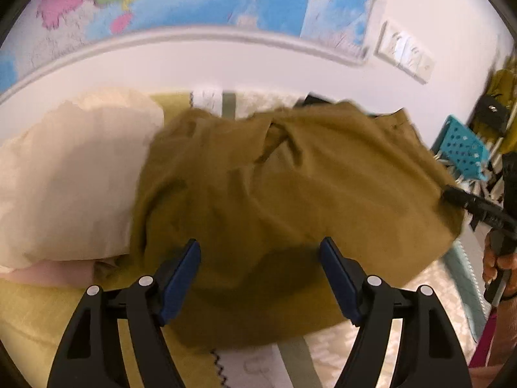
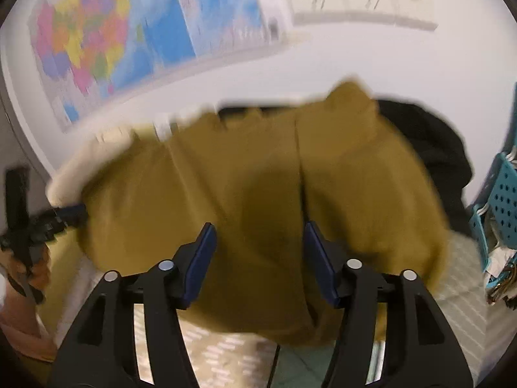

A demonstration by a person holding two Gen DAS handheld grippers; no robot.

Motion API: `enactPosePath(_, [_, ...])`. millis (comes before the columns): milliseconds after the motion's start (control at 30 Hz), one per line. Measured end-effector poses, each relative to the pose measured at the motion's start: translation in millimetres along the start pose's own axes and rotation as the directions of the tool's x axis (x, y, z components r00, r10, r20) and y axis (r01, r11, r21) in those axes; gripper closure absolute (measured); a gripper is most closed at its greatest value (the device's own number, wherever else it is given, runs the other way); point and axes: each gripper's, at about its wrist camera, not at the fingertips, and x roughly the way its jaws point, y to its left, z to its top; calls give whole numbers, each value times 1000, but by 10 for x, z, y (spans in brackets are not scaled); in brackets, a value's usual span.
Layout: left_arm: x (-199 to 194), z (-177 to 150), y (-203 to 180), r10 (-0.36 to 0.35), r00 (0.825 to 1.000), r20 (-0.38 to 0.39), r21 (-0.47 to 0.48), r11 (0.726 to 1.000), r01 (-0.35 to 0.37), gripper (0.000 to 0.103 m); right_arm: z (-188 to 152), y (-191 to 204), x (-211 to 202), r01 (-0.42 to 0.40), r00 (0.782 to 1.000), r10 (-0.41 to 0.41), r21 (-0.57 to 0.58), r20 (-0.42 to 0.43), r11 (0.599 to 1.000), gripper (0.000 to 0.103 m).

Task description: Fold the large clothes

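Mustard garment point(image 1: 274, 200) lies beneath open left gripper point(image 1: 260, 278)

Left tongs point(image 1: 260, 278) spread above blurred, seemingly bunched mustard garment point(image 1: 274, 187).

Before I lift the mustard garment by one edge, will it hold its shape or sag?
The mustard garment will probably sag: it lies in soft creases. It looks light and thin, so it may slide on the bedspread. Both claws, left and right, are open.

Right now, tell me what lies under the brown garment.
Under the brown garment: a patterned bed cover, a cream pillow at its left edge, dark cloth behind. Anything beneath its middle is covered.
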Motion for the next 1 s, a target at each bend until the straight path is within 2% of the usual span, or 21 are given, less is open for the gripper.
enactPosePath(33, [74, 5, 12, -2, 1000, -15, 0, 1000, 2, 27, -24, -32, 129, -2, 999, 2, 15, -41, 1000, 44])
enactPosePath(67, [112, 8, 7, 5, 1000, -23, 5, 1000, -4, 27, -57, -52, 185, -8, 999, 10, 38, -46, 999, 42])
enactPosePath(133, [74, 2, -20, 21, 1000, -18, 8, 1000, -21, 27, -52, -2, 93, -13, 999, 14, 31, -38, 999, 38])
enactPosePath(200, [-64, -48, -49, 18, 1000, 4, 10, 1000, -18, 27, -65, 11, -97, -50, 999, 51, 62, -13, 997, 33])
enactPosePath(233, [-124, -72, -40, -3, 1000, 17, 6, 1000, 3, 27, -85, -2, -196, -94, 995, 95, 85, -1, 992, 30])
enactPosePath(267, [-199, -108, -19, -45, 999, 28, -5, 999, 45, 27, -132, -19, -342, -156, 988, 155, 110, 17, 982, 27])
enactPosePath(300, [-282, -164, 27, -103, 994, 36, -37, 994, 105, 27, -172, -24, -426, -180, 984, 178, 122, 27, 976, 25])
enactPosePath(333, [-316, -197, 55, -144, 989, 36, -60, 987, 146, 27, -227, -41, -511, -206, 979, 203, 141, 35, 968, 21])
enactPosePath(400, [-385, -309, 105, -229, 973, 14, -99, 968, 229, 27, -370, -113, -628, -269, 963, 270, 200, 24, 942, 20])
enactPosePath(500, [-443, -464, 75, -294, 956, -11, -101, 951, 292, 27, -611, -255, -663, -347, 933, 359, 327, 27, 879, 20])
enactPosePath(600, [-442, -589, 1, -346, 937, -43, -108, 934, 340, 27, -761, -337, -544, -345, 926, 377, 424, 10, 837, 21])
enactPosePath(667, [-389, -654, -64, -377, 923, -75, -125, 922, 366, 27, -767, -348, -418, -371, 912, 409, 468, 22, 802, 22])
enactPosePath(767, [-292, -707, -158, -414, 904, -107, -144, 906, 398, 27, -683, -284, -232, -395, 898, 439, 480, 22, 784, 22])
enactPosePath(833, [-212, -718, -233, -450, 885, -123, -160, 889, 430, 27, -644, -227, -59, -423, 877, 481, 502, 15, 755, 26])
enactPosePath(900, [-141, -716, -282, -464, 875, -135, -175, 881, 440, 27, -563, -106, 62, -426, 874, 486, 486, 3, 763, 26])
enactPosePath(933, [-72, -705, -323, -484, 863, -144, -186, 870, 457, 26, -521, -53, 113, -433, 870, 493, 482, 4, 762, 26])
enactPosePath(1000, [35, -670, -374, -501, 852, -153, -212, 858, 467, 27, -452, -4, 203, -453, 857, 516, 497, 13, 740, 26])
